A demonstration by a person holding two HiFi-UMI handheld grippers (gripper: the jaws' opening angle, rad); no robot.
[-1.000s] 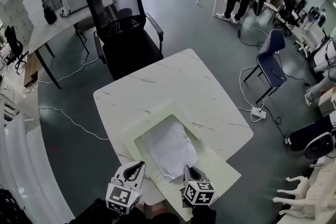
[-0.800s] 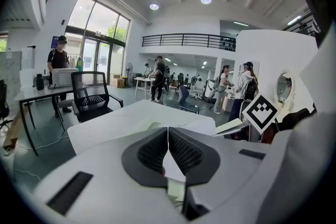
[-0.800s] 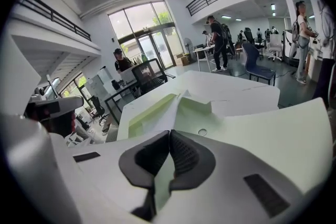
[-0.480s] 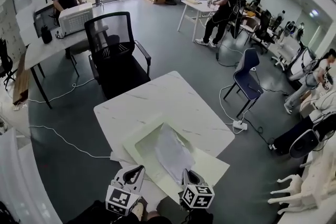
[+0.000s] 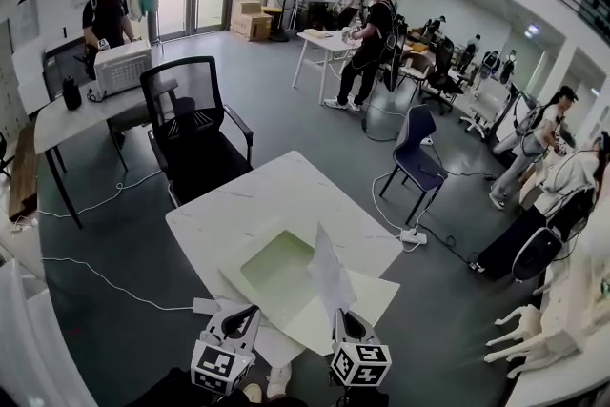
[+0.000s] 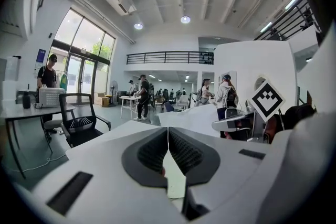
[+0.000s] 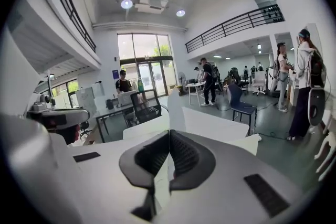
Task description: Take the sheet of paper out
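Sheet of paper (image 5: 328,274) stands near upright over desk's (image 5: 272,195) near edge, its bottom edge pinched in closed jaws of right gripper (image 5: 345,319). Left gripper (image 5: 238,317) jaws closed too, on what looks like near edge of pale green folder (image 5: 276,267), which lies flat along desk's near edge. Paper light, thin, floppy: bows under own weight, creases or tears if yanked. Folder looks slick, so paper should slide out easily. Best hold: firm pinch on edge, in from corner, other jaws pinning folder.
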